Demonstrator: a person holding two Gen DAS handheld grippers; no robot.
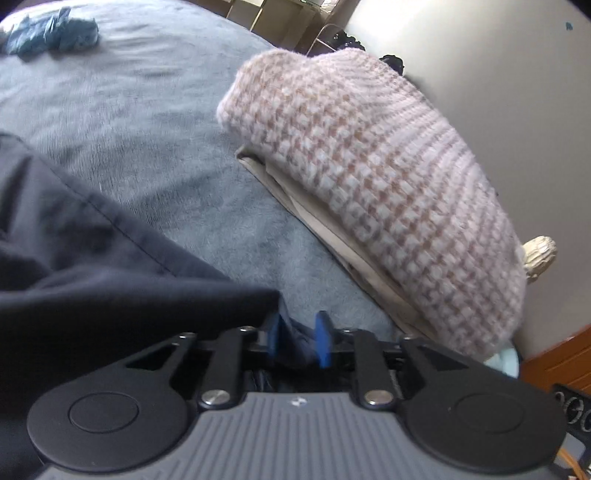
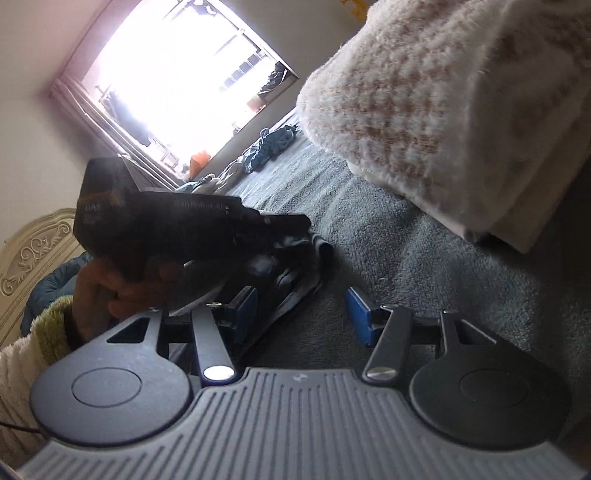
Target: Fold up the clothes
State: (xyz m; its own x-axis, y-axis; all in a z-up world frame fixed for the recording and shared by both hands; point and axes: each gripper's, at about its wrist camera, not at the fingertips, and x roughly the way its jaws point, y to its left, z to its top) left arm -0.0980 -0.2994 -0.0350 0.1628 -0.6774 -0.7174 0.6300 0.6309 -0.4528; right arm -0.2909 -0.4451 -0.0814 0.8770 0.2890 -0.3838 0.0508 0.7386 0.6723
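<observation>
A dark navy garment (image 1: 92, 266) lies bunched on the blue-grey blanket (image 1: 155, 155). It covers the left side of my left gripper (image 1: 299, 338). A fold of it sits loosely between the blue pads, which stand a little apart. In the right wrist view the same garment (image 2: 299, 269) trails under the left gripper's black housing (image 2: 166, 225), held by a hand (image 2: 107, 284). My right gripper (image 2: 303, 310) is open wide just above the blanket (image 2: 424, 266). The garment's edge lies beside its left pad (image 2: 245, 306); the right pad is clear of it.
A folded pink-and-white knit sweater (image 1: 369, 177) (image 2: 443, 110) rests on a folded beige garment (image 1: 332, 240) close on the right. Crumpled blue clothes (image 1: 51, 33) (image 2: 269, 147) lie far back on the bed. Beyond them are a bright window (image 2: 177, 74) and a carved headboard (image 2: 33, 251).
</observation>
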